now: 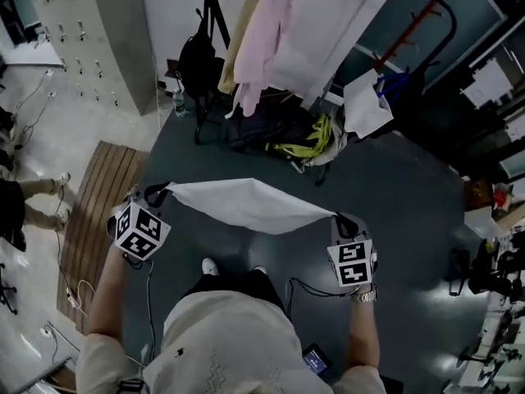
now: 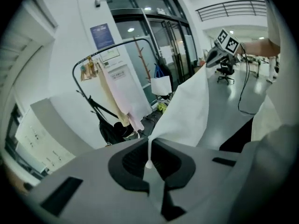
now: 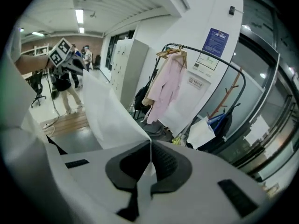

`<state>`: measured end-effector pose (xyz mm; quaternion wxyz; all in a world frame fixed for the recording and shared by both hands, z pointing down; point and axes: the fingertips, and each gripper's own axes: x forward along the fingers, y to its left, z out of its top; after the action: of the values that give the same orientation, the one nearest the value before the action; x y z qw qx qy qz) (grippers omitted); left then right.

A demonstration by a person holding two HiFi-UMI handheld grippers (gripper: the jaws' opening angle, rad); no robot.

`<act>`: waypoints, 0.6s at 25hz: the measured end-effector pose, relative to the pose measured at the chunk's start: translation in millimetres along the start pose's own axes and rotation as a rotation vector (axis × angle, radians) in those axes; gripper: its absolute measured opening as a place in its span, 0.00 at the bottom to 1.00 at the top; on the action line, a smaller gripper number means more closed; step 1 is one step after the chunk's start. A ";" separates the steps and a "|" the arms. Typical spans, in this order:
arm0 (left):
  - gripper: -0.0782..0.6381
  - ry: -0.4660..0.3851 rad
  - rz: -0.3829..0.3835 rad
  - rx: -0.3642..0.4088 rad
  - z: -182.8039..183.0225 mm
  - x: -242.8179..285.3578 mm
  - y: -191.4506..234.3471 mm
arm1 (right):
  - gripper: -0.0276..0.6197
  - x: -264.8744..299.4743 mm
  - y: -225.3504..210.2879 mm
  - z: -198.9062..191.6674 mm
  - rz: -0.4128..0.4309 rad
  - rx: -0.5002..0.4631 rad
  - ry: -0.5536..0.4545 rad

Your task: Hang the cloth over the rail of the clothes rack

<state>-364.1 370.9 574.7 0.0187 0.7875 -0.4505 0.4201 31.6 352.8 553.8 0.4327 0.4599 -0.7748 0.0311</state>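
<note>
Between the two grippers: a white cloth (image 1: 246,203) is pulled out wide in the air, above the dark grey floor (image 1: 410,195).
Left gripper (image 1: 156,194): its jaws are squeezed together on the left corner of the cloth. A thin bit of cloth pokes through between them.
Right gripper (image 1: 338,217): its jaws are pinched tight on the right corner of the cloth.
Cloth: it touches only the two grippers and hangs free of the floor.
Black metal clothes rack (image 3: 219,59): it stands ahead of the person, well apart from the cloth.
Pink shirt (image 1: 267,39): it hangs from the rack's rail, just beside a beige piece of clothing (image 1: 238,48).
Black bag (image 1: 195,60): it hangs near the left end of the rack.
Brown wooden boards (image 1: 98,195): they lie on the floor at the left.
Person: stands just behind the cloth with one gripper in each hand. Two white shoe tips (image 1: 210,266) show below the cloth.
</note>
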 end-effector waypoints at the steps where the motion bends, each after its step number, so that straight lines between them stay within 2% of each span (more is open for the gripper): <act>1: 0.13 0.000 -0.016 0.052 7.7 7.7 7.3 | 0.08 -2.3 -7.3 -0.7 -0.026 -0.001 0.008; 4: 0.13 -0.009 -0.060 0.223 38.6 35.2 20.9 | 0.08 -9.3 -32.4 -8.6 -0.120 -0.017 0.032; 6: 0.13 -0.031 -0.081 0.327 64.7 54.1 23.7 | 0.08 -11.1 -48.0 -6.7 -0.154 -0.062 0.029; 9: 0.13 -0.067 -0.081 0.498 108.2 79.5 22.7 | 0.08 -2.5 -70.2 3.1 -0.174 -0.183 0.008; 12: 0.13 -0.070 -0.044 0.673 148.5 108.2 22.2 | 0.08 14.0 -99.5 8.0 -0.189 -0.329 0.000; 15: 0.13 -0.062 -0.011 0.749 183.9 136.3 32.0 | 0.08 34.2 -137.1 18.7 -0.191 -0.467 -0.039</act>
<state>-235.9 182.3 537.1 -0.2821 0.7546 -0.2619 0.5315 114.1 242.2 518.1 0.5131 0.4192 -0.7221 -0.1987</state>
